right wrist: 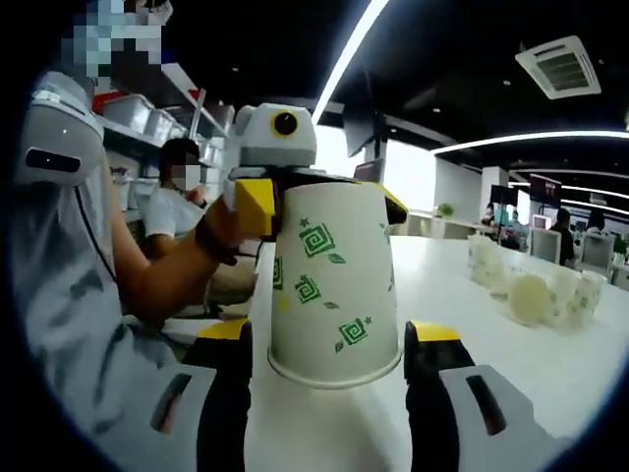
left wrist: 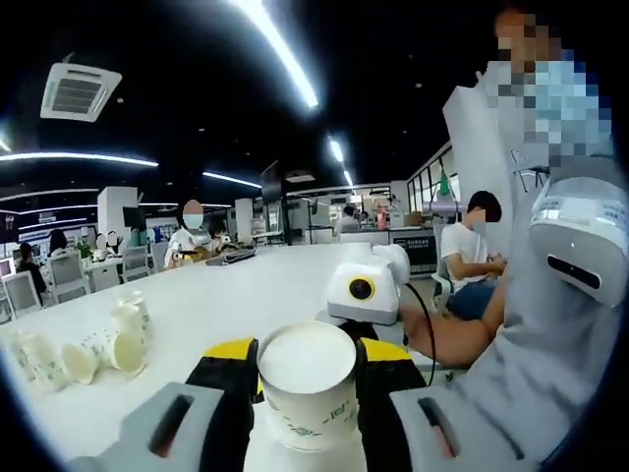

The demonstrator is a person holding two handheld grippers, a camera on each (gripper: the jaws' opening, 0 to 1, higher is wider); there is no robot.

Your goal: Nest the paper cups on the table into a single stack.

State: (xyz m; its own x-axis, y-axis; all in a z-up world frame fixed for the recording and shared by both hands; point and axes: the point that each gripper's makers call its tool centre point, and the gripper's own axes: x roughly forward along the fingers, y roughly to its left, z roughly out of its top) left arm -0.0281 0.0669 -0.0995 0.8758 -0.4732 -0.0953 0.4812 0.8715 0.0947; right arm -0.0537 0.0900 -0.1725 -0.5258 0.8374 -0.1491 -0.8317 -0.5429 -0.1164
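Observation:
A white paper cup (left wrist: 307,388) with green swirl prints sits between the jaws of my left gripper (left wrist: 307,356), which is shut on its narrow end. In the right gripper view the same cup (right wrist: 334,285) fills the middle, its wide rim towards the camera, with the left gripper's yellow jaw tips pinching the far end. My right gripper (right wrist: 332,344) stands open, one jaw on each side of the rim; a thin gap shows on the left. Several loose cups (left wrist: 88,349) lie on the white table (left wrist: 246,285); they show again as the loose cups (right wrist: 536,290).
The person's bare forearm (right wrist: 172,270) and grey sleeve (left wrist: 531,354) reach in from the side. A seated person (left wrist: 472,251) is just past the table's edge. Chairs and other people sit at the far end of the long table (right wrist: 491,364).

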